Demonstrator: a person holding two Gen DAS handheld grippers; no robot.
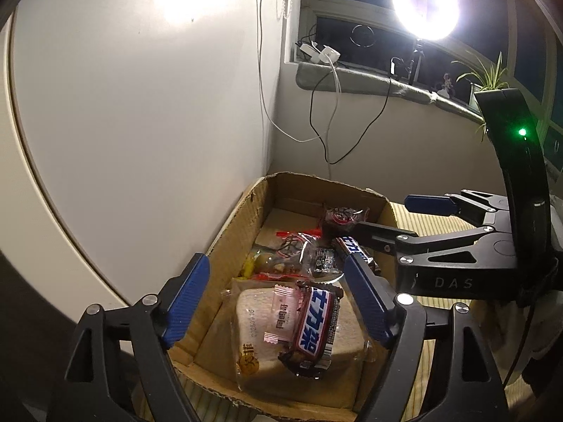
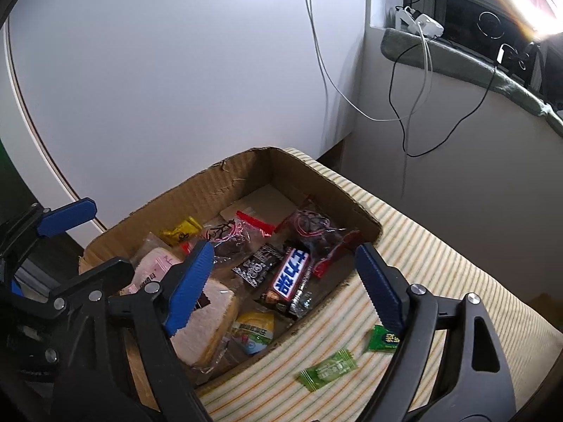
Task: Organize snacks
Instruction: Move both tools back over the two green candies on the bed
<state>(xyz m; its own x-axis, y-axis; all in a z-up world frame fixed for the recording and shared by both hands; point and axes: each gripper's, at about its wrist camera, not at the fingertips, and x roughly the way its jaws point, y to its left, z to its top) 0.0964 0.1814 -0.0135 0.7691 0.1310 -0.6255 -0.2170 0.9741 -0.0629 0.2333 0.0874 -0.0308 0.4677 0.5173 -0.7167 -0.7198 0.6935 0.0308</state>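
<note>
Two small green crinkle-edged candy wrappers (image 2: 328, 369) lie on the striped cloth (image 2: 440, 246) outside the brown cardboard box (image 2: 197, 190), low and right of centre in the right wrist view; one sits beside the right gripper (image 2: 285, 288)'s right finger, the other just below the box wall, its long axis running up to the right. Both grippers are wide and empty. The left gripper (image 1: 278, 299) hovers over the box, so the right is probably nearer

A home room at night: a dark window (image 1: 355, 7) with a potted plant (image 1: 487, 81) on its sill, chargers and dangling cables (image 1: 327, 105), a striped cloth surface (image 2: 422, 256).
</note>
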